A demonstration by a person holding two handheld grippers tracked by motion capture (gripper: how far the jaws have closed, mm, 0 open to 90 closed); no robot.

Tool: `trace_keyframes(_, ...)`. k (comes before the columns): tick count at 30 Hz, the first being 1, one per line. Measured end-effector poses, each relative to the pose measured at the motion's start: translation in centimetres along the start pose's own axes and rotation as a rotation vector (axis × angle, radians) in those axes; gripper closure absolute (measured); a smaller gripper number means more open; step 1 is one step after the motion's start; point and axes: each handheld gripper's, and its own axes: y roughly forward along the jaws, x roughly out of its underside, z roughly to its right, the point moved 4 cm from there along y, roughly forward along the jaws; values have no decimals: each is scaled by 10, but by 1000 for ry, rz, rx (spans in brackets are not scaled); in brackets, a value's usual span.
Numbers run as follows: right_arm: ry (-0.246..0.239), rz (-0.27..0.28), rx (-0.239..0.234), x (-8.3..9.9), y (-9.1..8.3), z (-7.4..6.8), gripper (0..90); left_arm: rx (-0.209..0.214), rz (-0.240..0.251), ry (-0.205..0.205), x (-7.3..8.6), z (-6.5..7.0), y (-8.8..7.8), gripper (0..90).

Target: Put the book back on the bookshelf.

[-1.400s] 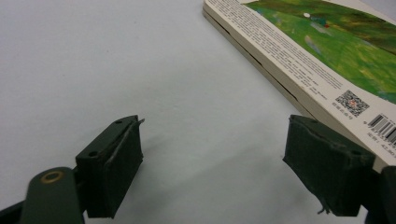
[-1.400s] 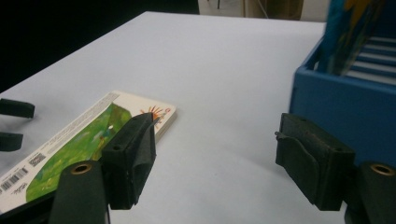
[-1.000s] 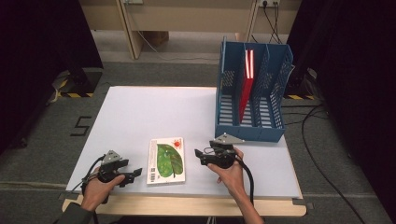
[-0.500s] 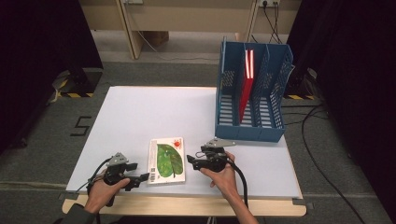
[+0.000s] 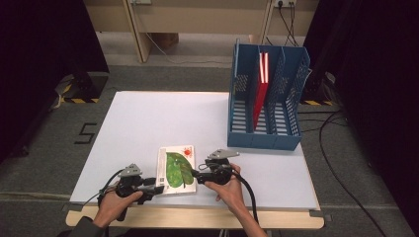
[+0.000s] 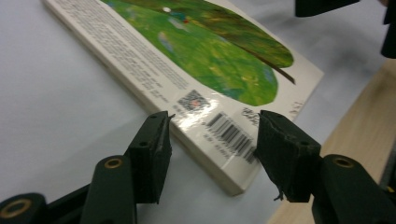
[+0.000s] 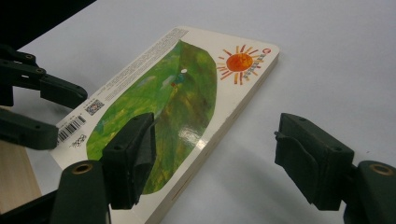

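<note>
On table (image 5: 148,123), one book (image 5: 176,170): left hand-held gripper (image 5: 157,189) just clamped corner, seemingly; right hand-held gripper (image 5: 196,174) wide.

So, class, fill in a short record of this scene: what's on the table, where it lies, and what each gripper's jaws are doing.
table: white
book: lying flat near the front edge, green leaf cover facing up
blue file rack: far right, upright
red book: standing inside the rack
left gripper: jaws closed on the book's barcode corner
right gripper: jaws open, astride the book's other long edge
</note>
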Motion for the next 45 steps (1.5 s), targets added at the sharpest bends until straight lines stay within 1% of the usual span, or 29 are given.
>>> trace_keyframes(4,-4,-10,-3,1,4,-2,301,-11,-2,-11,0,2,0,421)
trace_keyframes(5,0,-18,0,1,5,-2,302,-4,-6,-7,0,4,0,424)
trace_keyframes(6,2,-24,3,1,5,-2,302,11,-14,2,1,7,1,425)
trace_keyframes(8,7,-28,8,2,6,-1,304,51,-21,5,2,14,4,444)
trace_keyframes(9,11,-30,5,2,7,-1,304,62,-24,9,1,18,6,443)
trace_keyframes(10,21,-33,7,2,7,0,307,52,-21,14,1,20,7,439)
trace_keyframes(12,21,-39,13,2,8,0,309,44,-22,14,0,20,8,438)
trace_keyframes(14,25,-46,12,3,8,0,311,42,-23,5,1,19,8,436)
trace_keyframes(16,27,-53,11,3,9,0,312,46,-21,-19,1,16,8,411)
trace_keyframes(17,22,-51,8,3,9,0,313,43,-21,-24,1,15,8,402)
trace_keyframes(20,24,-62,8,4,11,-1,315,31,-22,-19,0,15,8,393)
trace_keyframes(23,28,-68,5,5,11,-1,317,5,-17,-11,-1,12,7,389)
trace_keyframes(24,35,-68,2,5,12,-1,318,3,-17,-15,-1,11,6,389)
trace_keyframes(27,43,-73,2,5,13,-2,321,4,-17,-16,0,11,6,386)
trace_keyframes(31,29,-84,-6,6,16,-4,324,7,-16,-17,0,11,7,386)
trace_keyframes(32,36,-93,-9,7,17,-5,326,7,-15,-17,0,11,7,389)
trace_keyframes(34,43,-92,-23,8,20,-6,328,7,-15,-17,0,11,7,390)
trace_keyframes(36,42,-92,-24,7,21,-7,331,10,-14,-20,0,11,7,395)
trace_keyframes(38,59,-91,-43,7,22,-7,334,14,-15,-22,0,11,7,399)
trace_keyframes(40,54,-88,-41,7,22,-8,342,13,-16,-24,0,11,7,400)
trace_keyframes(42,62,-86,-45,6,23,-8,334,15,-18,-27,0,11,7,399)
trace_keyframes(44,73,-86,-44,6,23,-8,345,13,-20,-26,0,11,7,399)
trace_keyframes(45,92,-85,-45,6,22,-8,358,13,-18,-28,0,11,7,400)
